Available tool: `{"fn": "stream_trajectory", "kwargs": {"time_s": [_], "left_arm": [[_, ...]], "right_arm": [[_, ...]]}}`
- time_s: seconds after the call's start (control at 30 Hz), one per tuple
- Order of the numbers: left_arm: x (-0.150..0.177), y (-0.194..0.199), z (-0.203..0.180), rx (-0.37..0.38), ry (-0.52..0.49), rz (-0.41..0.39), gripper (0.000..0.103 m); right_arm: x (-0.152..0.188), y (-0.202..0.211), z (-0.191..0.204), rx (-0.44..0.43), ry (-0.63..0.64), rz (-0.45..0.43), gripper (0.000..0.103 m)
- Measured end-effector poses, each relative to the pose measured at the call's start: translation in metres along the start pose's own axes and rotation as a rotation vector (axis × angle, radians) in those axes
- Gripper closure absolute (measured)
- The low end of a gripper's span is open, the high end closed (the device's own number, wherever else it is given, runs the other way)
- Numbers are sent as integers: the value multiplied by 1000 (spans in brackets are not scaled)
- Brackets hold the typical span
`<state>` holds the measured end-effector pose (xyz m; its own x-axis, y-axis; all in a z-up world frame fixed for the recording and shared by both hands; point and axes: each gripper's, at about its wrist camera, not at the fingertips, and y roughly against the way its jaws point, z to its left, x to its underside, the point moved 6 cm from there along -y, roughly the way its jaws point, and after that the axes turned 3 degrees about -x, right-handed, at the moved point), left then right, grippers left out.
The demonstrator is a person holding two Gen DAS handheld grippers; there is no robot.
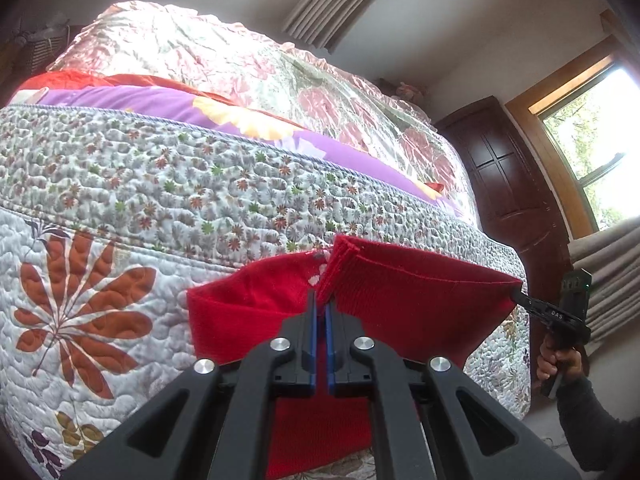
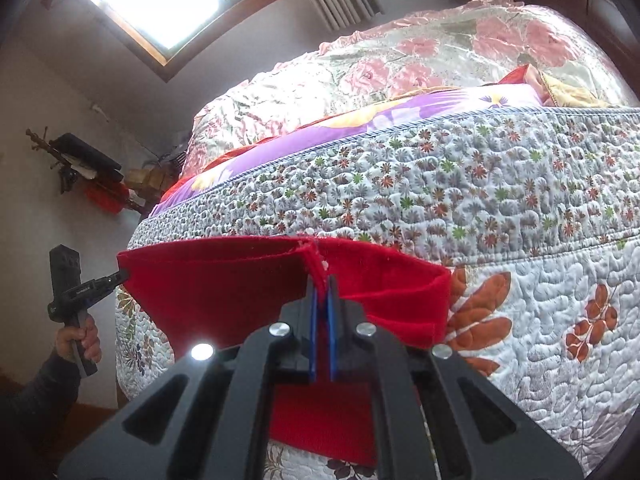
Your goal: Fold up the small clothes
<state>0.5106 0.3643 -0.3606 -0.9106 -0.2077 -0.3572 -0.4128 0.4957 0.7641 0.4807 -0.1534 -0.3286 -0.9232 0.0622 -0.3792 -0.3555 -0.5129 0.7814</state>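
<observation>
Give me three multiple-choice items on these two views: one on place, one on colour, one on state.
1. Where does the garment hang?
A. In front of the quilted bed
B. On the floor
C. Over the window

2. What colour is the garment?
A. Purple
B. Red
C. White

3. How does the left tool stand?
A. Wide open
B. Shut on the garment
C. Lying on the bed

Key: 1 A, it is stretched between the two tools before the bedspread. 2 B, plain red knit. 3 B, cloth is pinched between its fingers; the right tool is the same.

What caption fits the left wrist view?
Left gripper and right gripper hold a red garment stretched above the quilted bed.
</observation>
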Motion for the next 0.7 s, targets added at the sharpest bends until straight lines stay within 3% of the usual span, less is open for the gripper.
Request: {"fn": "stream_trajectory", "kwargs": {"time_s": [0.2,0.7], "left_arm": [[-8,-40,18,-27,38,52,100],[-33,-97,48,-63,66,137,100]], "right_arm": [[-14,-40,-23,36,-44,45,100],[-30,-82,-53,90,-88,87,100]]}}
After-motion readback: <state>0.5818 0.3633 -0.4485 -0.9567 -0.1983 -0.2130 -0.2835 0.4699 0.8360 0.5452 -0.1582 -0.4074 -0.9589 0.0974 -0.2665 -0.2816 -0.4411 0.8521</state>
